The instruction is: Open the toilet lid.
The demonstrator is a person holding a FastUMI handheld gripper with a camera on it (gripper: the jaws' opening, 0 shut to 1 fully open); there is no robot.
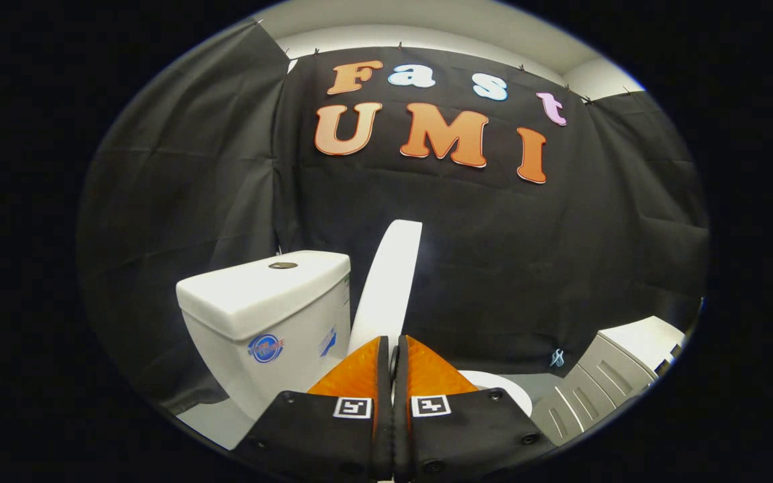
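we see the white tank (pixel 272 302) off to the left of the hand-held gripper (pixel 394 349), and a grey slatted unit (pixel 601 382) low to its right. the toilet lid (pixel 390 282) stands raised nearly upright, rising just ahead of the fingers. the fingers are pressed close together, pinching the lid's lower edge between them. part of the white bowl rim (pixel 500 386) shows just right of them.

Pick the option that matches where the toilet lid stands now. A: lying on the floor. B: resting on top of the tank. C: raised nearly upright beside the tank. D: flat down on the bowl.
C: the toilet lid rises edge-on just beyond the gripper, next to the tank, with the bowl rim uncovered below; the jaws are nearly closed on the lid's lower edge.
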